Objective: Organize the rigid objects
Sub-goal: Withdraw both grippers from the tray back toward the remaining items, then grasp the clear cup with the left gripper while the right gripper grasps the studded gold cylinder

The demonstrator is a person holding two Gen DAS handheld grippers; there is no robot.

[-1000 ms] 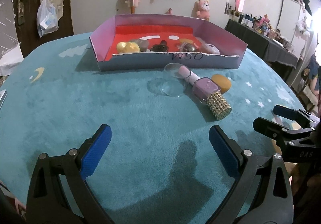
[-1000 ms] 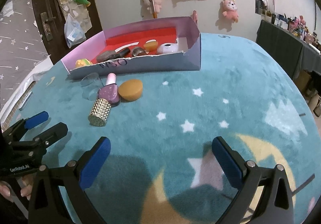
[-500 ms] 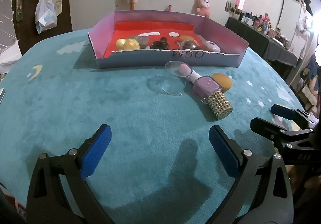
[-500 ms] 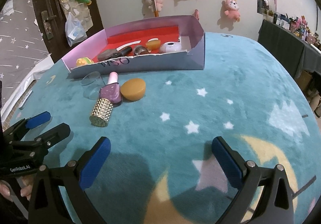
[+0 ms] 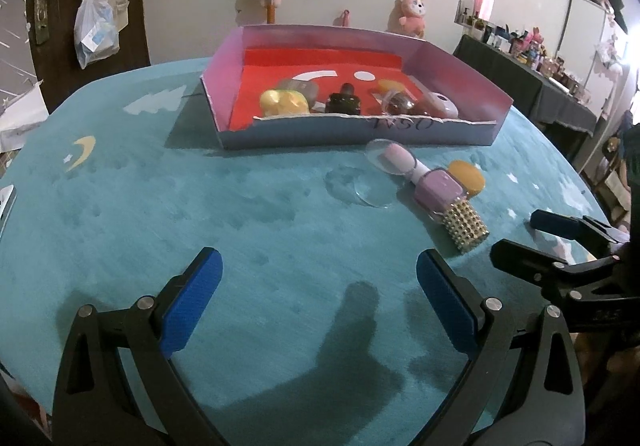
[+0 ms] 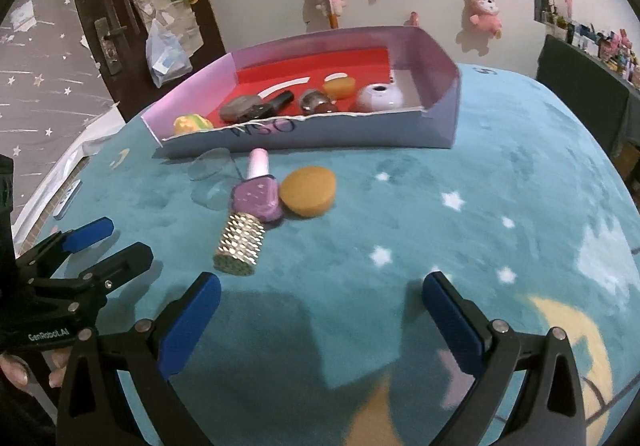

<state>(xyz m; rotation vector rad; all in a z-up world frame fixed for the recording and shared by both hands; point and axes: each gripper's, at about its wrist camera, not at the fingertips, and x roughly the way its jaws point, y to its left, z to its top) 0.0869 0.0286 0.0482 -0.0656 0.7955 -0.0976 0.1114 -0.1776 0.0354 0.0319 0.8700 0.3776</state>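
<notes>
While lying flat, nail polish bottle (image 6: 256,198), cap toward box (image 6: 320,134)

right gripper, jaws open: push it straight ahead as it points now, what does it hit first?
Likely nothing at first: the right gripper faces bare teal cloth. Further along, the box front wall near its right end looks first in line. The studded bottle and orange sponge lie left of that path. Depth is uncertain.

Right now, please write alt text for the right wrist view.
The open right gripper hovers over a teal star-patterned cloth. Ahead lie a purple nail polish bottle, a gold studded cap and an orange sponge, before a pink box.
</notes>
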